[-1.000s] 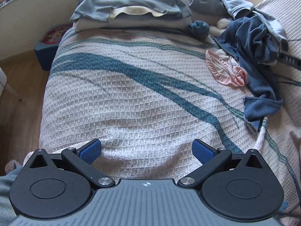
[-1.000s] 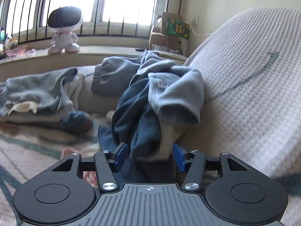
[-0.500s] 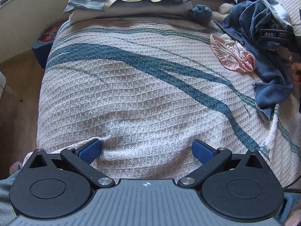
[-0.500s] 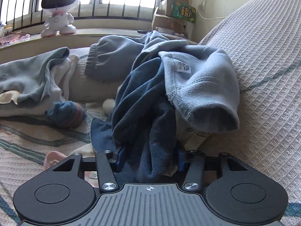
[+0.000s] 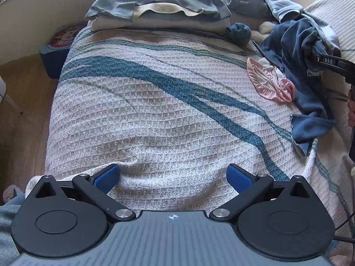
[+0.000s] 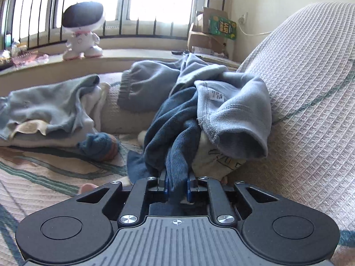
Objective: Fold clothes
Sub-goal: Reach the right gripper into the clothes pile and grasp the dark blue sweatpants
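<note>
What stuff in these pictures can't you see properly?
- Right wrist view: most of the cream garment is hidden under the light blue sweatshirt and dark blue fleece.
- Right wrist view: the right gripper is closing on the fleece, which hides its pads.
- Left wrist view: the person's hand is cut off by the right edge.
- Right wrist view: the care label print is too small.

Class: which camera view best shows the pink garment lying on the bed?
The left wrist view: the pink garment lies fully visible on the blanket. The right wrist view shows only a pink scrap behind its gripper body.
</note>
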`<control>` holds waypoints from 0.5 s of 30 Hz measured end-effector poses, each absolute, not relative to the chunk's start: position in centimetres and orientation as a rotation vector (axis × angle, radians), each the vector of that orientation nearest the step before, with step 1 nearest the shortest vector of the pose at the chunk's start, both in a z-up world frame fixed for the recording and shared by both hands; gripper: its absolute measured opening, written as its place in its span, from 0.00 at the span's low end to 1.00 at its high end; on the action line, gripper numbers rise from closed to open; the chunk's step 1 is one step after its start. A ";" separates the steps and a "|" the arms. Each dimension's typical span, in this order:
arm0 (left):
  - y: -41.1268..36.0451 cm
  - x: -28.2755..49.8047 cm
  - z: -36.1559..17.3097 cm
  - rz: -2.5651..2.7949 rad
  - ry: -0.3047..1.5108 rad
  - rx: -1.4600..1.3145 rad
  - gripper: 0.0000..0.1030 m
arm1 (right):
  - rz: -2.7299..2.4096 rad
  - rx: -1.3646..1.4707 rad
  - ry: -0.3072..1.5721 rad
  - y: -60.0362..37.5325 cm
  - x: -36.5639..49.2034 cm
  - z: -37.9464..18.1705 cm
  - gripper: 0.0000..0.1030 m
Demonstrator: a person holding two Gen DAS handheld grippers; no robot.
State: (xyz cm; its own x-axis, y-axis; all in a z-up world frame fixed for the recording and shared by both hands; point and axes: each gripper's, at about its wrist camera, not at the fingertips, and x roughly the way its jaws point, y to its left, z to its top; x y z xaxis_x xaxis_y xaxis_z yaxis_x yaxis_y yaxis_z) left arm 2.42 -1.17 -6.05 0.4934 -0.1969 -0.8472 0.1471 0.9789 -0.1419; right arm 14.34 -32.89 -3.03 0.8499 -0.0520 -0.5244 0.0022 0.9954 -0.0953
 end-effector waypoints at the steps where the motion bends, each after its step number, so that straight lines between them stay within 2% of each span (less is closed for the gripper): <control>1: -1.2 2.3 -5.7 -0.207 1.021 -0.054 1.00 | -0.012 -0.089 0.549 -32.7 14.0 -2.8 0.11; 5: -0.6 1.6 -4.0 -0.205 0.958 -0.072 1.00 | 0.065 -0.082 0.531 -31.5 12.0 -1.8 0.07; 15: 1.2 0.7 -2.5 -0.170 0.899 -0.097 1.00 | 0.177 -0.053 0.468 -28.5 8.5 0.3 0.06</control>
